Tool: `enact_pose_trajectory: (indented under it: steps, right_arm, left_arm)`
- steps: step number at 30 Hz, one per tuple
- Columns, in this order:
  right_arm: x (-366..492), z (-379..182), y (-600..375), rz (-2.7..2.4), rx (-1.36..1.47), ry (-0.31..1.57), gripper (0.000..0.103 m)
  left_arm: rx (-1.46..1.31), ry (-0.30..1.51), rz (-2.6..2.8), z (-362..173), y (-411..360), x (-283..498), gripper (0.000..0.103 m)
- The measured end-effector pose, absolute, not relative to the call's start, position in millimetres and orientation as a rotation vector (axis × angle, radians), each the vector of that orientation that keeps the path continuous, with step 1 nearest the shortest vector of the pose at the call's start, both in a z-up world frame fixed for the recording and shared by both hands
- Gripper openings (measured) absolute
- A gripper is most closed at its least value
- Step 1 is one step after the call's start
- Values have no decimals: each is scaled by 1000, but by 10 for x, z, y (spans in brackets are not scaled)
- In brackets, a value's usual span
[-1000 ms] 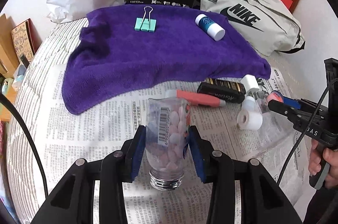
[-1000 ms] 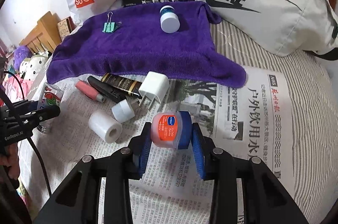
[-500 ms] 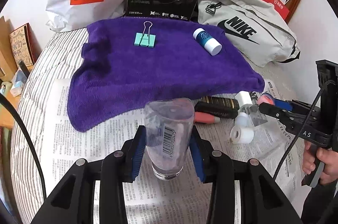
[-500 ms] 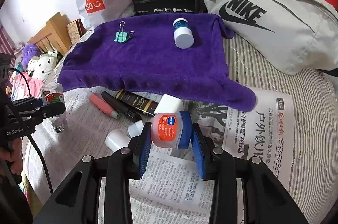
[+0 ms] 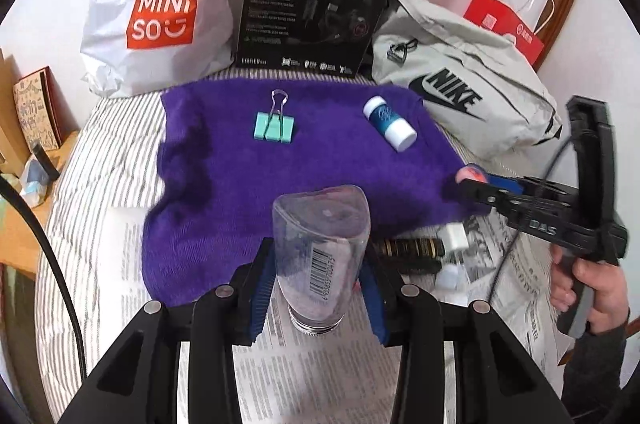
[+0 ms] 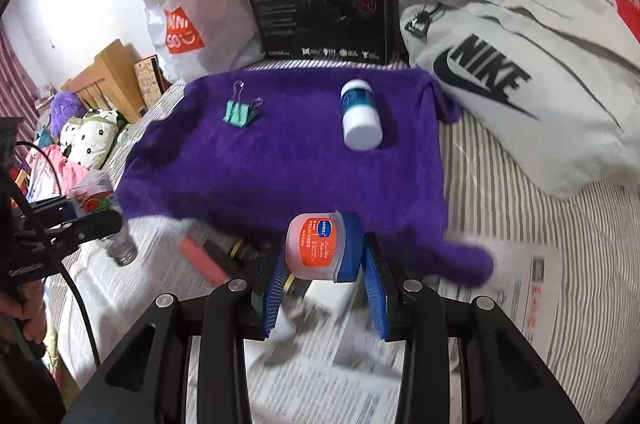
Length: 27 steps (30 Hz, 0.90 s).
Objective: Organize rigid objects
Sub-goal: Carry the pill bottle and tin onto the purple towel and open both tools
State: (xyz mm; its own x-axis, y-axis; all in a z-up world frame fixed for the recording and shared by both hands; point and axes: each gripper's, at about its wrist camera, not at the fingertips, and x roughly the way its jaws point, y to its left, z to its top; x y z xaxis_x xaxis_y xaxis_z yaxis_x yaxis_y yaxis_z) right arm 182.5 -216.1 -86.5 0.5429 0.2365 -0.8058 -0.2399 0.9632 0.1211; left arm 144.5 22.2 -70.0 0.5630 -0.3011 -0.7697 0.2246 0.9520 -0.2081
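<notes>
Two things already lie on the purple towel [image 5: 248,192]: one green clip [image 5: 274,127] toward its upper left and one blue-and-white vial [image 5: 389,123] toward its upper right, well apart. Two more are in the air over the towel's near edge, so by my reading the sorting is partly done, with the carried pair about to be set down.

At lower centre of the left wrist view, the left gripper [image 5: 318,298] has its jaws closed partway on one clear bottle [image 5: 322,252], held neck down with its barcode facing the camera. At the right edge of that view, a hand [image 5: 588,288] carries the other tool. At lower centre of the right wrist view, the right gripper [image 6: 324,298] has its jaws clamped on one small jar [image 6: 320,248] with an orange label and blue lid.

Left on the newspaper [image 6: 352,376] covering the bed, below the towel: one pink stick [image 6: 202,260], one black-and-gold tube [image 5: 412,248], one white block [image 5: 456,235], and perhaps more, too blurred or hidden to count.
</notes>
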Motion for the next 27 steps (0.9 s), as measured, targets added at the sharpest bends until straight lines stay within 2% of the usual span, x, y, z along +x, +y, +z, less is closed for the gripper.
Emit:
enact_pose_trajectory:
  steps: [10, 27]
  right_arm:
    - [2454, -1115, -2096, 224, -55, 1008, 37]
    - [2660, -1401, -2031, 219, -102, 1029, 37]
  left_arm:
    - [-118, 925, -306, -638, 325, 1882, 38]
    - [-123, 1049, -252, -1109, 454, 2565, 38]
